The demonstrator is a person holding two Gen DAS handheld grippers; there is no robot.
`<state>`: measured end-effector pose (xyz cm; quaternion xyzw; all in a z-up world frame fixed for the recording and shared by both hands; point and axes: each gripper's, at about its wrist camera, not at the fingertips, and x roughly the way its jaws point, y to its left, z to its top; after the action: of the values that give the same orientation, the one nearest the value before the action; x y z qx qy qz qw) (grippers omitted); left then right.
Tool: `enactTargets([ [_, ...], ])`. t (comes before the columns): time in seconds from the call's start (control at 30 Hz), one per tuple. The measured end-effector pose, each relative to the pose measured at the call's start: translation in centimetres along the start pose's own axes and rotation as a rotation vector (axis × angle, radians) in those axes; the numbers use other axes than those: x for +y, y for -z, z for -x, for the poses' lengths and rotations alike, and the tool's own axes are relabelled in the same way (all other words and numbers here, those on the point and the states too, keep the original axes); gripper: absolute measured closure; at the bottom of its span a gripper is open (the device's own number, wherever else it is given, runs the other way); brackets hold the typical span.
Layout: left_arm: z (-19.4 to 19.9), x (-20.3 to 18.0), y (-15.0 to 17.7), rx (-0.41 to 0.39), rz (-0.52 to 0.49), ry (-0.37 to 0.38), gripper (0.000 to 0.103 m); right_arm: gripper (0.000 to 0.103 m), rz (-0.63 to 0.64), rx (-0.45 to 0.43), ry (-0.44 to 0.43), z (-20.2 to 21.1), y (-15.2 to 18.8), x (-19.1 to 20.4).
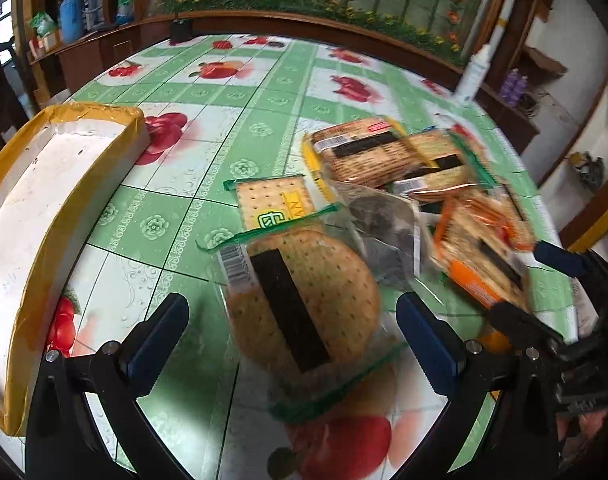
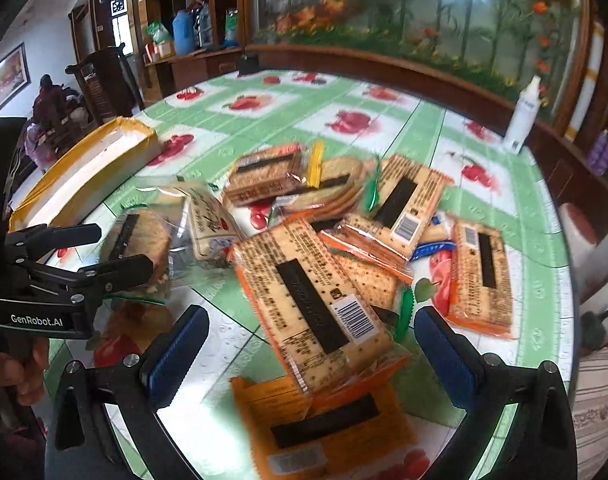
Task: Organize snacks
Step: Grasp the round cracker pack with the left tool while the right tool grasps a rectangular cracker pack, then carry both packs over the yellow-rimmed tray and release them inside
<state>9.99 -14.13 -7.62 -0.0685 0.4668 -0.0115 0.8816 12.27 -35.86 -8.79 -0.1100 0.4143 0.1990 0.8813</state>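
Hovering over a table [image 1: 208, 128] covered in a green-checked, fruit-printed cloth, with both tools spread wide and pinching nothing. Framing, between the blue pads of the left tool [image 1: 292, 312], a round cracker pack [image 1: 304, 300] in clear wrap with green edges, lying on the cloth near the camera; whether the pads are touching it cannot be told. Showing, just beyond that pack, a square cracker pack [image 1: 274, 200] with a green logo, and to its right a blurred heap of further packs. Showing, at the left of the table, a shallow white tray [image 1: 60, 184] edged with yellow tape, sitting well apart from the heap. Framing, between the pads of the right tool [image 2: 310, 334], a long orange-edged cracker pack [image 2: 320, 300] with a black strip and a barcode, lying tilted across another orange pack [image 2: 324, 424] nearer the camera. Spreading beyond these, in the right wrist view, a loose pile of cracker packs [image 2: 400, 204], overlapping in the middle of the table, blurred by motion. Standing upright at the far right edge of the table, a white spray bottle [image 2: 524, 116]. Entering the right wrist view from the left, the left tool held in a person's hand [image 2: 28, 368].
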Motion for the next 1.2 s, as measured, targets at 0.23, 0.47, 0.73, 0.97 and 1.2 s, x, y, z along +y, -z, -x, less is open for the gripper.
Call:
enactTargets([
  [0.23, -2.1, 0.1, 0.2, 0.034, -0.003, -0.076, 0.000, 0.008, 0.030, 0.044, -0.075, -1.5, 0.2, 0.1],
  [0.47, -1.9, 0.8, 0.4, 0.017, -0.041, -0.039, 0.005, 0.034, 0.039, 0.068, -0.068, -2.2, -0.2, 0.0],
  [0.73, -1.4, 1.3, 0.2, -0.018, -0.083, -0.020, 0.029, 0.039, 0.046, 0.073, -0.061, -2.6, -0.6, 0.5],
  [0.97, 0.4, 1.9, 0.5, -0.094, -0.134, -0.022, 0.031, 0.046, -0.024, 0.025, -0.118, -1.1, -0.2, 1.1],
  [1.2, 4.8, 2.6, 0.6, -0.219, -0.188, -0.081, 0.031, 0.048, -0.085, -0.105, -0.175, 3.9, 0.3, 2.5],
])
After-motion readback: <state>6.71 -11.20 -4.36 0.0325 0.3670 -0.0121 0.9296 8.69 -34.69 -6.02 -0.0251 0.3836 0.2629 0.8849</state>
